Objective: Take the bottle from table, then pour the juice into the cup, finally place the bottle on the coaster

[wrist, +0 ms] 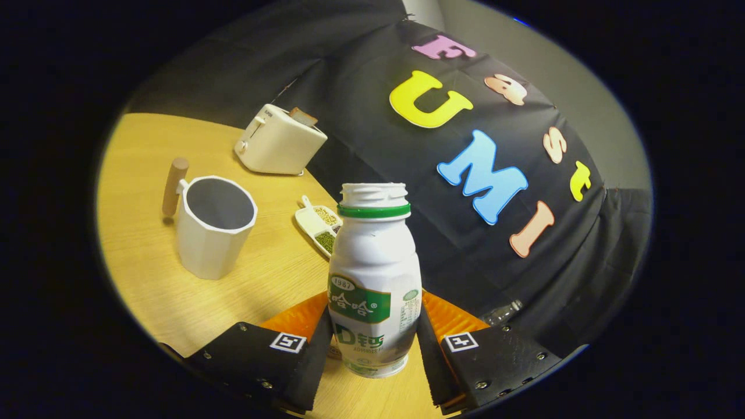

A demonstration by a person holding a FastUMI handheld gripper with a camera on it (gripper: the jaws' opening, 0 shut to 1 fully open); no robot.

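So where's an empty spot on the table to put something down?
Bare wood lies on the table between the cup and the toaster, and in front of the cup, toward the hand-held gripper. It is crowded where the small dish of beans sits close behind the bottle, which stands between the fingers.

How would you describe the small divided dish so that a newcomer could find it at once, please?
On the round wooden table, look beyond the bottle held between the jaws, toward the toaster. The divided dish lies between them, right of the cup: shallow, white, holding grains and green beans.
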